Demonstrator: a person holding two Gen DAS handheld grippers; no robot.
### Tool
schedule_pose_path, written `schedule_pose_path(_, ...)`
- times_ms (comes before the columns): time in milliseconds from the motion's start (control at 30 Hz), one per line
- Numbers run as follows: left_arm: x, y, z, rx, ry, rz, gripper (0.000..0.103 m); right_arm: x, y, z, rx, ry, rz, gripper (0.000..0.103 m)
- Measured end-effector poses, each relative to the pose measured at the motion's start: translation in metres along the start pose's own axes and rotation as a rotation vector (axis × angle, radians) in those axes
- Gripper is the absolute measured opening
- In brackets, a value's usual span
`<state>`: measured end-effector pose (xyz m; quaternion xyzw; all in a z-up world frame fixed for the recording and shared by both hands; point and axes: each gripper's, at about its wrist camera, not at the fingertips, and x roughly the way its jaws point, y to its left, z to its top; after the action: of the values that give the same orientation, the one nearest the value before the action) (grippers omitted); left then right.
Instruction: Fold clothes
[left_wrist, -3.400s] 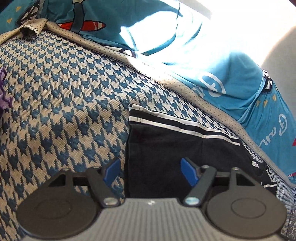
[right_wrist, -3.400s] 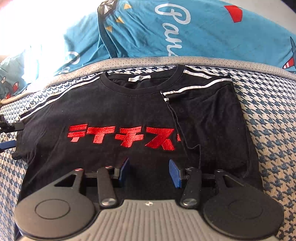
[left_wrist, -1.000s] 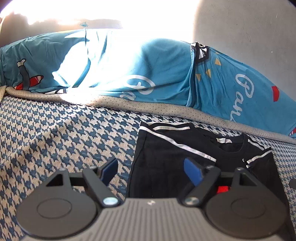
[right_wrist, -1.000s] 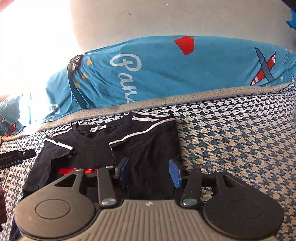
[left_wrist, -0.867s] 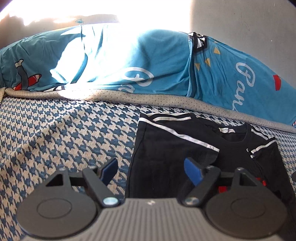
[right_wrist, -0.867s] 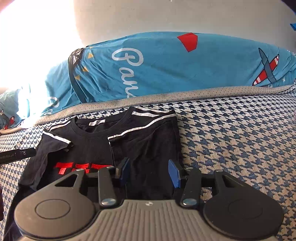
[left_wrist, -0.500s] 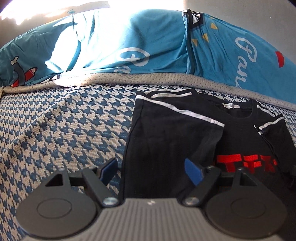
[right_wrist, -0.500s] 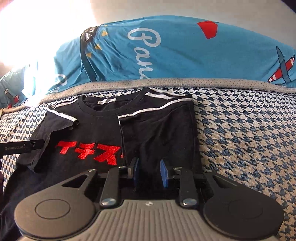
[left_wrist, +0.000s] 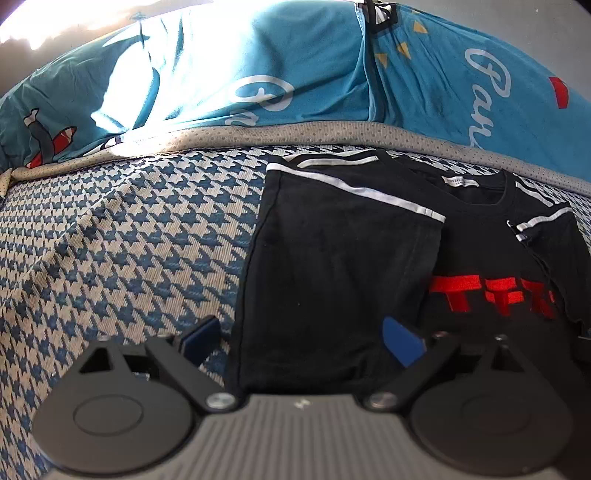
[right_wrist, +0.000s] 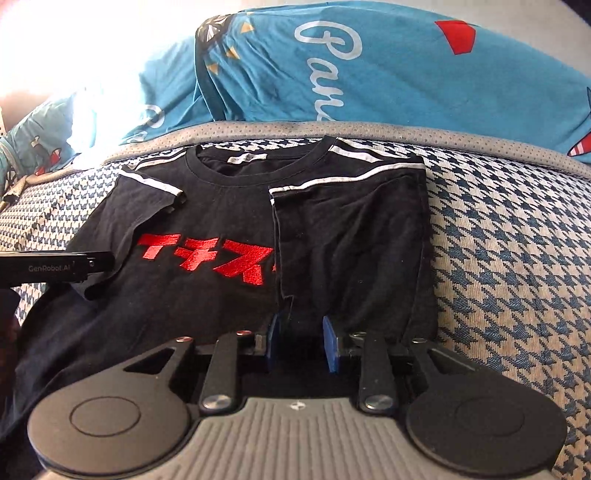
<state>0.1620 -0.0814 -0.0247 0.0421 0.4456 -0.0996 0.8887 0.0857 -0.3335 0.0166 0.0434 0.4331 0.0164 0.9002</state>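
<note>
I see the black cotton T-shirt with red block lettering and white shoulder stripes (right_wrist: 221, 266) lying flat on the blue-and-cream houndstooth woven bed cover (left_wrist: 122, 236), collar toward the teal printed pillows (right_wrist: 369, 74) along the far edge. Both shirt sides are folded in over the chest, sleeves on top, lettering partly covered. Left gripper (left_wrist: 301, 341) sits at the shirt's near left edge, jaws opening and spread wide: one blue pad (left_wrist: 201, 338) is over the cover just beside the shirt, the other over the black cloth, the shirt's edge between them, no pinch visible. Right gripper (right_wrist: 301, 345) is at the shirt's near right fold, jaws narrow and opening slightly, black cloth between the blue pads; I cannot tell whether they press it.
</note>
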Motion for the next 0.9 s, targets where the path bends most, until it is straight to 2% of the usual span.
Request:
schedule_pose_path(233, -0.015, -0.009, -0.007, 0.050, -0.032, 0.034, 0.102, -0.015, -0.012, 0.005, 0.061, -0.024, 0.035, 0.029)
schedule_pose_path(367, -0.033, -0.006, -0.001, 0.020, -0.059, 0.029, 0.102, -0.028, -0.042, 0.012, 0.195, -0.082, -0.008, 0.029)
schedule_pose_path(567, -0.064, 0.005, 0.002, -0.006, -0.090, -0.001, 0.103, -0.024, -0.083, 0.009, 0.378, -0.067, -0.019, 0.029)
schedule_pose_path(767, -0.062, 0.011, -0.008, -0.037, -0.045, -0.008, 0.103, -0.016, -0.104, -0.002, 0.505, -0.032, 0.047, 0.029)
schedule_pose_path(900, -0.052, 0.009, -0.008, -0.037, -0.023, -0.003, 0.103, -0.013, -0.108, -0.005, 0.555, -0.037, 0.061, 0.029)
